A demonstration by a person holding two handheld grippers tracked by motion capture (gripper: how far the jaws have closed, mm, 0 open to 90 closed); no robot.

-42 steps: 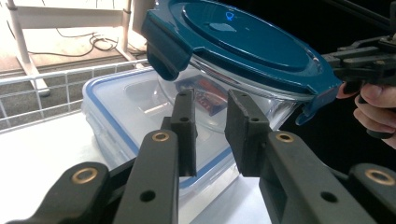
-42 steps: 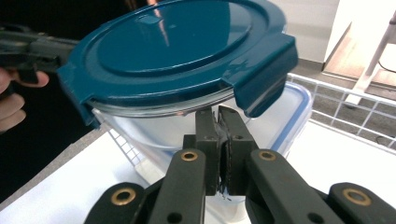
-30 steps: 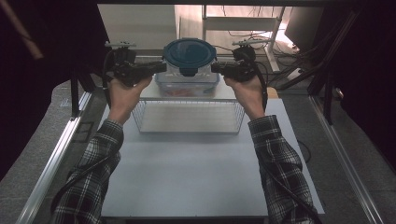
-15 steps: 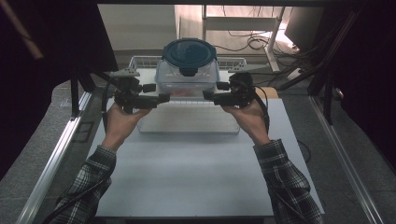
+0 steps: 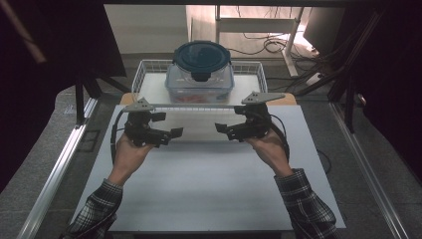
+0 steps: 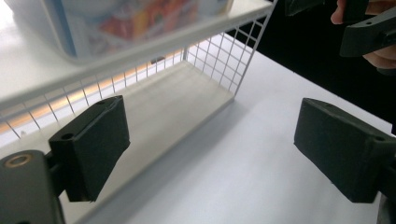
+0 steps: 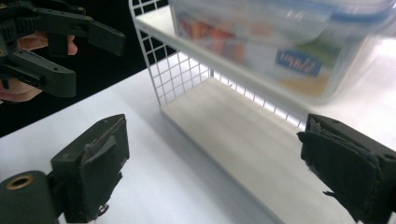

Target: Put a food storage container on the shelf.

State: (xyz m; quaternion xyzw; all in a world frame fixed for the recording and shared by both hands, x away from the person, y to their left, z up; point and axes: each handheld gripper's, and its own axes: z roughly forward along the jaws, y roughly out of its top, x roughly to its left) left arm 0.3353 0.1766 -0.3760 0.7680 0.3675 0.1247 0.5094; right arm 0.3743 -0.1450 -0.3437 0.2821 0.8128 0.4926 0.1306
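A clear plastic container (image 5: 200, 82) with a dark blue lid stands on the top shelf of a white wire rack (image 5: 147, 74) at the far side of the white table (image 5: 209, 194). My left gripper (image 5: 169, 127) and right gripper (image 5: 225, 124) hover in front of the rack, pointing at each other, apart from the container. Both sets of jaws have just been opening and nothing is between them. In the left gripper view my left gripper (image 6: 217, 149) faces the rack's lower shelf (image 6: 187, 98). In the right gripper view my right gripper (image 7: 219, 172) is open below the container (image 7: 280, 42).
Rails run along both sides of the table. Behind the rack are a white stand and loose cables on the floor. The other hand's gripper appears at the upper right (image 6: 369, 32) of the left gripper view and at the upper left (image 7: 51, 42) of the right gripper view.
Both grippers have let go of the container's sides, opened wide, and come down and back toward the person. The container now rests on the rack's top shelf.
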